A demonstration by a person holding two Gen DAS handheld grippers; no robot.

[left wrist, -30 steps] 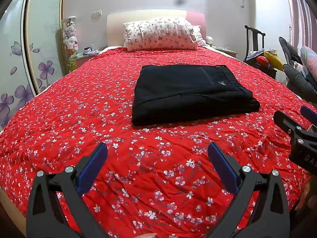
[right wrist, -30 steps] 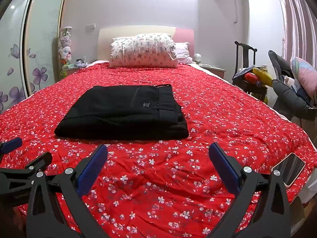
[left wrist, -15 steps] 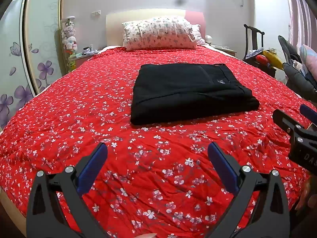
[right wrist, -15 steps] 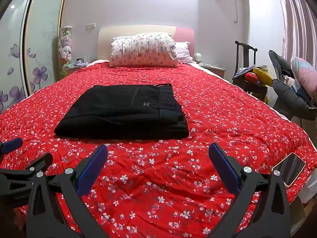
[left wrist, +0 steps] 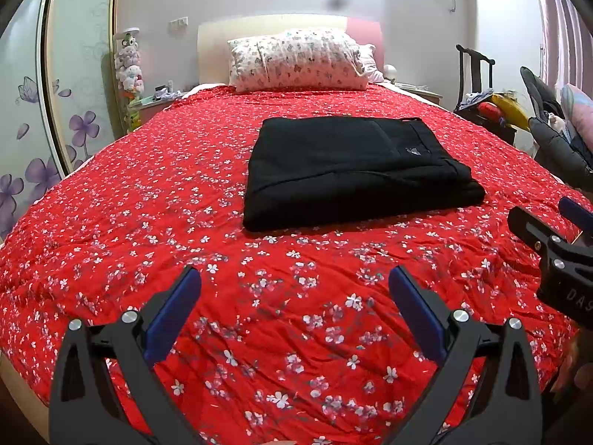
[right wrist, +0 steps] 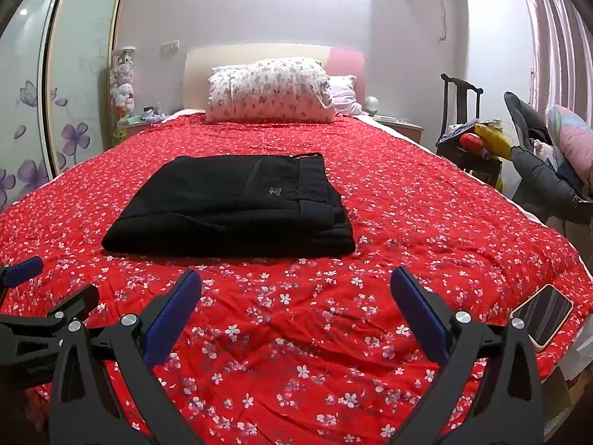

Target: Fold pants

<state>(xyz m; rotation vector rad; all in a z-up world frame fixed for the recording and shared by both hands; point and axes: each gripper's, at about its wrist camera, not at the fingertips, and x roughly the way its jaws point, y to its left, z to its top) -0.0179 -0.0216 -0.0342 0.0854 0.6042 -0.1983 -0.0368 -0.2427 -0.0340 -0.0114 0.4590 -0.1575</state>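
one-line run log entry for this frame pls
task: fold pants | pants: folded stack on bedspread | left claw: open, empty | right claw: open, empty | phone: bed edge

Seen from the left gripper [left wrist: 294, 291], its two blue-padded fingers [left wrist: 172, 315] are spread wide apart over a red bedspread [left wrist: 148, 204] printed with small white flowers, holding nothing. Ahead of the gripper, well apart from it, black pants [left wrist: 352, 170] lie folded into a flat rectangle on the bed. Farther ahead, a floral pillow [left wrist: 296, 61] leans against a cream headboard [left wrist: 267, 27]. To the gripper's right, at the edge of view, part of the right gripper [left wrist: 556, 244] hovers above the bedspread. A dark chair [left wrist: 476, 74] stands far right.
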